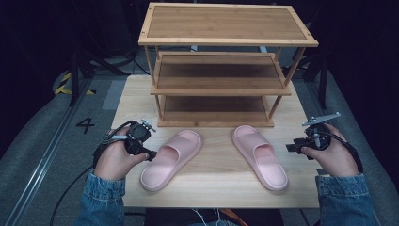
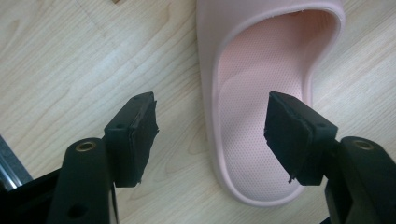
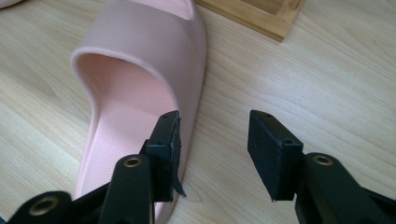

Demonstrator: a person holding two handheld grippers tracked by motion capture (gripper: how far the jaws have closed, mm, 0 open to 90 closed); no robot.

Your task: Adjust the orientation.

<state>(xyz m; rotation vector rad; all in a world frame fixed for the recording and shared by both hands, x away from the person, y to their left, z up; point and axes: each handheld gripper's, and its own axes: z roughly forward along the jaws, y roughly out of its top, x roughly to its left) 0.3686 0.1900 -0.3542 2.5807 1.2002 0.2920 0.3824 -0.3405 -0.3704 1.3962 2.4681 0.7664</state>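
— Between the left gripper's (image 2: 212, 140) fingers, what do you see?

— Its black, square-edged fingers (image 2: 133, 135) stand apart with nothing pressed. Under the gap lies the heel end of the left slipper (image 2: 261, 93): pale pink, soft-looking foam, with a fine dotted footbed and a smooth raised rim. One finger hangs over the footbed, the other over bare wood beside the slipper's edge.

— And the right gripper (image 3: 212, 151)?

— Also apart, gripping nothing. Its one finger (image 3: 166, 149) sits over the rim of the right slipper (image 3: 140, 84), whose broad smooth strap arches beyond it; the other finger is over the table (image 3: 327, 84). Whether that finger touches the rim, I cannot tell.

— How do things lie farther out?

— From the high view, both slippers rest flat on the light, grained wooden table, toes angled toward each other, well apart. The left gripper (image 1: 141, 141) is just beside its slipper (image 1: 171, 159); the right gripper (image 1: 299, 146) is near the other (image 1: 259, 156). Behind them stands a three-tier bamboo shelf rack (image 1: 226, 23).

— Anything cut off?

— Each gripper view crops its slipper's toe, and the rack's rear legs are lost in the dark.
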